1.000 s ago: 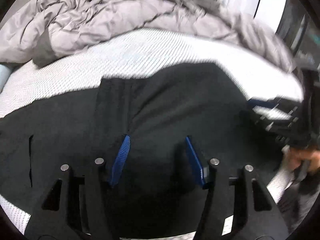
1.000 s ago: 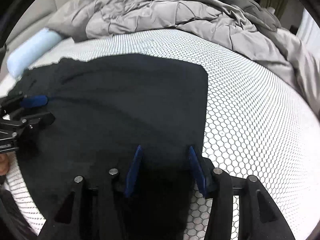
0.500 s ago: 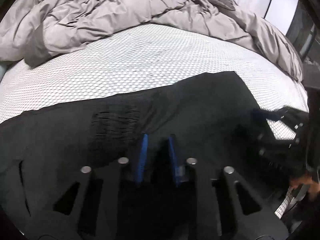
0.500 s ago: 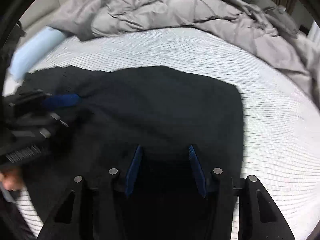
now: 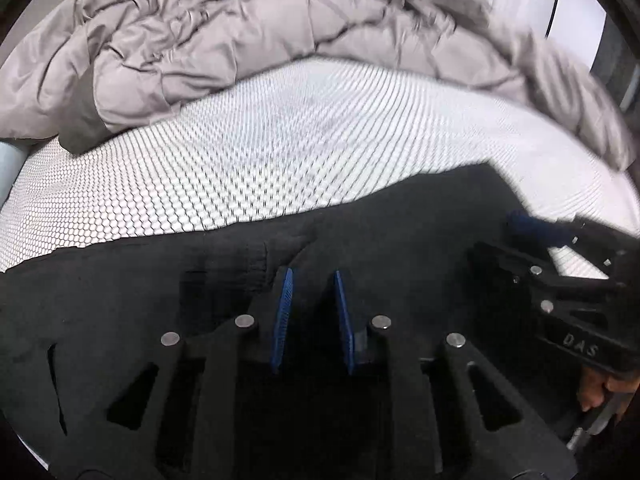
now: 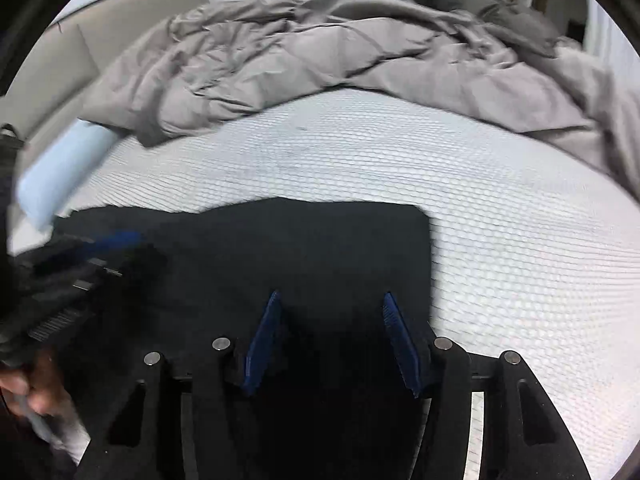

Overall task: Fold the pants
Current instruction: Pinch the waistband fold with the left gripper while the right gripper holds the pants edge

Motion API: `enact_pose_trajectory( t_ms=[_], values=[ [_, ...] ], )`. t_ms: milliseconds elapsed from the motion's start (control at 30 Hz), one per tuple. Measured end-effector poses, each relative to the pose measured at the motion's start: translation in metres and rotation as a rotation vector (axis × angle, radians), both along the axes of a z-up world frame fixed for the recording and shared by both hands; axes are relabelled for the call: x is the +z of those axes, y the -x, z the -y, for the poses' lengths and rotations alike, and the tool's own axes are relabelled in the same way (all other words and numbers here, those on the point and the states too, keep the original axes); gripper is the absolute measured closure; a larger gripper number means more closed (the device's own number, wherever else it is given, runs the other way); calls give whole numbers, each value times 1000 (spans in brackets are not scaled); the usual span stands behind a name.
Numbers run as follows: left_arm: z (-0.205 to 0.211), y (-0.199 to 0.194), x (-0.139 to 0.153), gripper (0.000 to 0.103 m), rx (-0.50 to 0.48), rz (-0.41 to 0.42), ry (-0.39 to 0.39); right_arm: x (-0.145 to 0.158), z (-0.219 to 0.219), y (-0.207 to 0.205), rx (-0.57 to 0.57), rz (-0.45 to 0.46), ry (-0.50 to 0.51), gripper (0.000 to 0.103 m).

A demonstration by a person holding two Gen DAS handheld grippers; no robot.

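Pinching black pants fabric, left hand-held gripper, right hand-held gripper opening, honeycomb-textured mattress

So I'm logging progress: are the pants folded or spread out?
Cannot tell for sure. The pants lie flat on the bed with one squared corner, but their near part is hidden.

We see black pants on a white mattress cover printed with a fine dark honeycomb pattern. Along its far edge lies a grey, creased duvet. At its left edge sits a pale blue roll. Both grippers' pads are blue.
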State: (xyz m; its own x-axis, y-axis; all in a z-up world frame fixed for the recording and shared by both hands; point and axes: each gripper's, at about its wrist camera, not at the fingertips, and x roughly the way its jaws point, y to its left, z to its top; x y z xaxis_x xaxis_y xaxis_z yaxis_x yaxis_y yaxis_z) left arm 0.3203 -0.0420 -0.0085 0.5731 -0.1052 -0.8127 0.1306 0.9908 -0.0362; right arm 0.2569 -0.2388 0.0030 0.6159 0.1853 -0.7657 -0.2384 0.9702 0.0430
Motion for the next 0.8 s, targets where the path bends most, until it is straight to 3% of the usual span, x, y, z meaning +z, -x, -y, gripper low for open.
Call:
enact_pose_trajectory(
  t_ms=[167,333,433,533,633,733,800],
  values=[
    [-4,1,-3,84,-8,0,10,-23,-17,-19,13,-42,98,48],
    [-36,15,13,84,60,33,43,-15,12,-21,-194,3,219,47],
    [-59,19,23,84,113,68,58,-16,39,-20,-196,-36,108,47],
    [-76,18,19,84,121,36,137,-12,53,-15,-153,-73,-34,47],
    [-79,16,7,84,116,3,117,-10,55,-4,-110,-108,-123,47],
    [-79,22,-2,78,111,-1,68,-16,52,2,-67,-124,-109,46],
    [-81,30,0,78,112,9,40,-23,51,8,-55,-144,-70,56]
  ],
)
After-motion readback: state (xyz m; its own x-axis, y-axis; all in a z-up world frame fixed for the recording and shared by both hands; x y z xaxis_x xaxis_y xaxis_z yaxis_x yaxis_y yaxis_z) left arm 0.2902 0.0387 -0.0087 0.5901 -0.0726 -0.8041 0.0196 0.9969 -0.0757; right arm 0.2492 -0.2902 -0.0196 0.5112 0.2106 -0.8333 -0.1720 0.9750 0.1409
